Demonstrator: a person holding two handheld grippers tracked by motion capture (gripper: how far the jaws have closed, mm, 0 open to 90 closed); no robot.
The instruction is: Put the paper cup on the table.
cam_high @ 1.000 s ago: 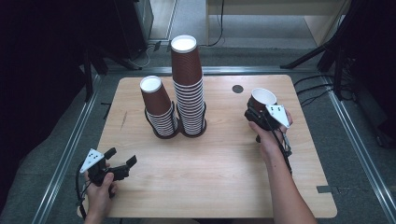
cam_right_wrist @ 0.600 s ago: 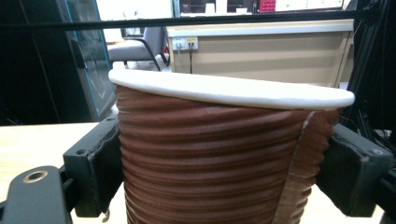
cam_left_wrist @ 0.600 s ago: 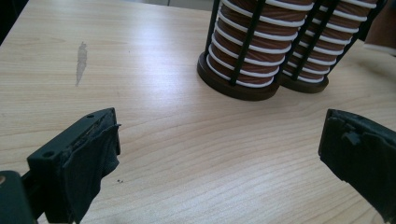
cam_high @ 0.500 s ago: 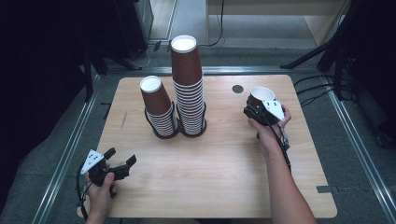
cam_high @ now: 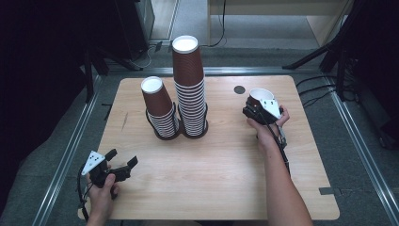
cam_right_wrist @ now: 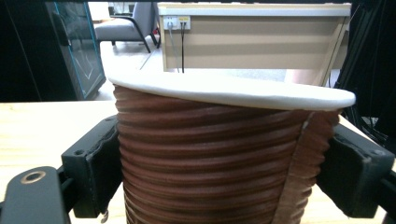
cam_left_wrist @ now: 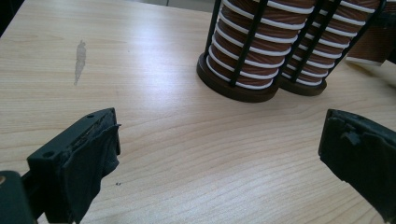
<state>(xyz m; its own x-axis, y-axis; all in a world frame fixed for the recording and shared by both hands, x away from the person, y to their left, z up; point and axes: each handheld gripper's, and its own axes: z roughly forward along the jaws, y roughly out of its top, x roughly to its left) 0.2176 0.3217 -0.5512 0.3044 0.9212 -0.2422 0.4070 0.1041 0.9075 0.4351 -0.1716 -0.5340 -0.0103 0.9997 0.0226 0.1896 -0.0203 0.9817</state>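
Observation:
My right gripper [cam_high: 254,111] is over the right part of the table, shut on a brown ribbed paper cup [cam_high: 261,97] with a white rim. In the right gripper view the cup [cam_right_wrist: 215,163] sits between the pads [cam_right_wrist: 100,158], which touch its sides; the jaws have just been opening slightly. The cup's rim tilts a little. Two stacks of the same cups stand upside down in a black wire holder [cam_high: 179,132], a short stack [cam_high: 157,106] and a tall stack [cam_high: 189,80]. My left gripper [cam_high: 122,157] rests open at the front left, empty, and points at the stacks [cam_left_wrist: 247,51].
The wooden table [cam_high: 211,179] has a small dark round hole [cam_high: 239,89] near its far edge and a grey smear [cam_left_wrist: 80,56] on its left part. Metal rails run along both sides of the table, and cables lie on the floor at the right.
My right hand has shifted slightly left and down with the cup in its jaws. The left gripper has stayed where it was.

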